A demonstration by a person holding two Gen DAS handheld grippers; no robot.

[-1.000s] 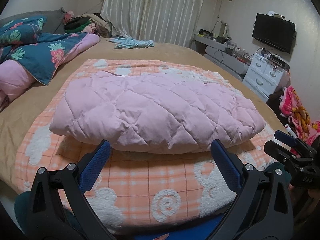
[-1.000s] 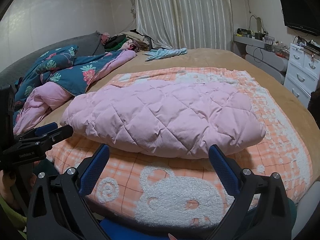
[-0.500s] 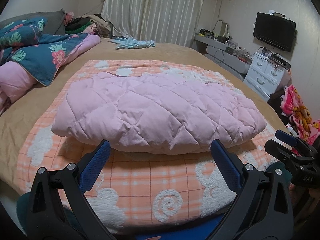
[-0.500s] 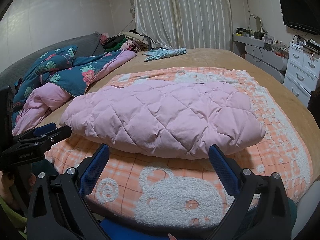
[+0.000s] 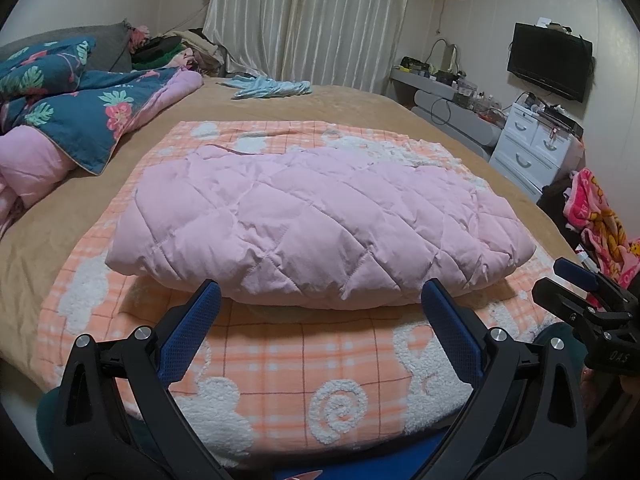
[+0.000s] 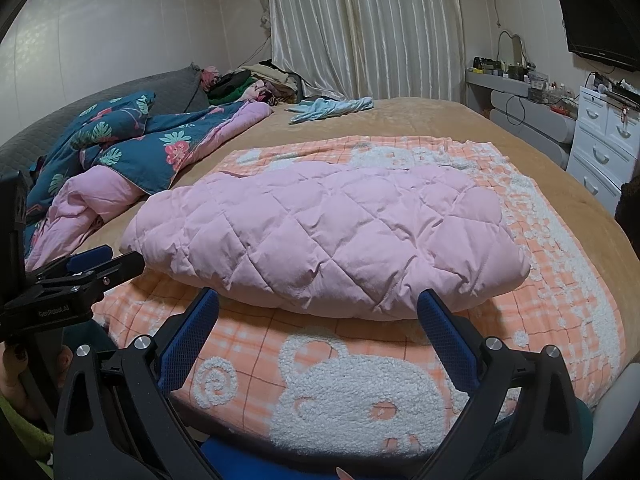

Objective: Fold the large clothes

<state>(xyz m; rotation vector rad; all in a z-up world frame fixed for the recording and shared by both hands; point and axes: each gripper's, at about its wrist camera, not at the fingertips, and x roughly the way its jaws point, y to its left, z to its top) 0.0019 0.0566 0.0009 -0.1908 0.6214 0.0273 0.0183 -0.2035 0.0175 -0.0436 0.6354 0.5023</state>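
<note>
A pink quilted coat (image 5: 316, 224) (image 6: 324, 240) lies folded into a thick bundle on an orange checked blanket (image 5: 304, 364) (image 6: 320, 372) with white fleece bears, spread over the bed. My left gripper (image 5: 320, 300) stands open just short of the bundle's near edge, nothing between its blue pads. My right gripper (image 6: 318, 306) is open too, at the same near edge and empty. Each gripper shows in the other's view: the right gripper (image 5: 576, 280) at the right border, the left gripper (image 6: 104, 260) at the left border.
A floral teal and pink duvet (image 5: 68, 120) is heaped at the left. A light blue garment (image 5: 268, 87) lies at the bed's far side. White drawers (image 5: 532, 148) and a wall television (image 5: 548, 60) stand to the right. A pink patterned cloth (image 5: 600, 224) hangs by the bed's right edge.
Both grippers have shifted only slightly; the coat bundle sits a little lower in the left wrist view. Nothing was taken hold of or let go.
</note>
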